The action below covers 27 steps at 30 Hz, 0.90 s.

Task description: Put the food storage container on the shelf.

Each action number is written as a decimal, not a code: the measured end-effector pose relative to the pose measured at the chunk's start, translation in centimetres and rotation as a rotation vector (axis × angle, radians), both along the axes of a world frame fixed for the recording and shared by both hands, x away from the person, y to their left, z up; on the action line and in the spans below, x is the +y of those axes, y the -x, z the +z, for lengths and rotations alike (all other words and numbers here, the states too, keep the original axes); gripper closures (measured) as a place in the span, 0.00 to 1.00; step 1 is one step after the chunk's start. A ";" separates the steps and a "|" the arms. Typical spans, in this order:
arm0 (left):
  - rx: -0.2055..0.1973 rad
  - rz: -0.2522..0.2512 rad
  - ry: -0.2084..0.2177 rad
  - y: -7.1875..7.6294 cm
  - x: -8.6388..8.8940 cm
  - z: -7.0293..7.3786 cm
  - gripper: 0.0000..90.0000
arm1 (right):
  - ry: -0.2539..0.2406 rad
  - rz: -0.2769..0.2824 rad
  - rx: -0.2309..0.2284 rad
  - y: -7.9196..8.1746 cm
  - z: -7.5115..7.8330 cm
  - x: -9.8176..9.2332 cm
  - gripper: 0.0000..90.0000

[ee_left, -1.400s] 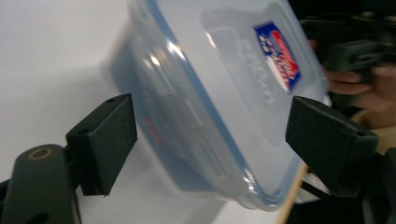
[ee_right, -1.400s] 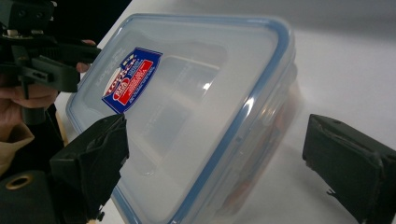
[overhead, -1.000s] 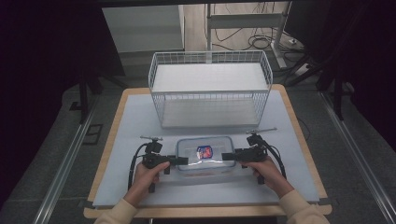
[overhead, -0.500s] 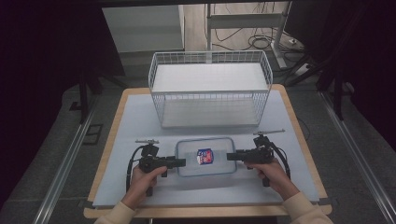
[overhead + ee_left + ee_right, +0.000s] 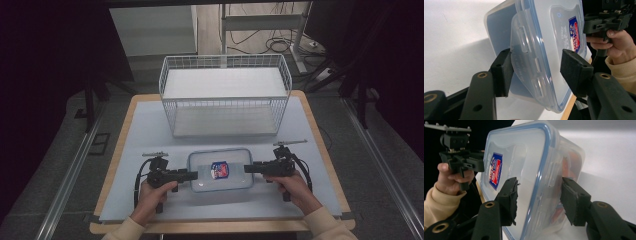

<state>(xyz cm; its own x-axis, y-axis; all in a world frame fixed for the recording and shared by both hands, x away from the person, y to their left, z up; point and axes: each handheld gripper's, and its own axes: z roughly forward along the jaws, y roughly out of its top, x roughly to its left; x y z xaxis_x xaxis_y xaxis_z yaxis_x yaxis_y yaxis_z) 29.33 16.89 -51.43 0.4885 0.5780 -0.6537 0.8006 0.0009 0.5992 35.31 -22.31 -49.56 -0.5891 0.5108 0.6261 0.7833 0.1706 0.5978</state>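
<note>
The wooden-edged worktop [image 5: 125, 200] with a pale blue-white surface carries a white wire basket [image 5: 224, 95] at its far side. Near the front edge lies a clear rectangular plastic container with a blue-rimmed lid [image 5: 220, 170]. The left hand-held gripper [image 5: 192, 174] and right hand-held gripper [image 5: 247, 168] each stand wide apart, straddling the container's 2 opposite end latches without clamping.

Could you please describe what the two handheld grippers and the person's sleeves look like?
Both the left gripper and the right gripper are matte black with blocky rectangular jaw pads, brass-coloured rivets, grey top plates and looping black cables. The sleeves are cream-coloured knit with ribbed cuffs.
</note>
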 end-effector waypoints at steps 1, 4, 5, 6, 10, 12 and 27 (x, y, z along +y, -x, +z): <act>-0.005 0.011 0.001 0.1 0.0 0.1 0.50 | -0.010 -0.012 0.010 0.0 0.0 0.0 0.56; -0.012 0.032 0.009 0.3 0.0 0.2 0.53 | -0.028 -0.024 0.017 0.1 0.1 -0.1 0.58; -0.030 0.040 0.002 0.4 0.1 0.5 0.53 | -0.028 -0.027 0.012 0.2 0.1 -0.1 0.59; -0.039 0.044 -0.003 0.5 0.0 0.6 0.53 | -0.031 -0.031 0.010 0.3 0.2 0.0 0.59; -0.040 0.049 -0.004 0.6 0.0 0.7 0.53 | -0.034 -0.039 0.014 0.3 0.2 0.0 0.59; -0.042 0.053 -0.004 0.6 0.0 0.7 0.54 | -0.035 -0.041 0.016 0.3 0.3 0.0 0.59; -0.083 0.065 -0.011 0.9 -0.3 1.9 0.54 | -0.047 -0.058 -0.016 0.6 1.1 -0.1 0.59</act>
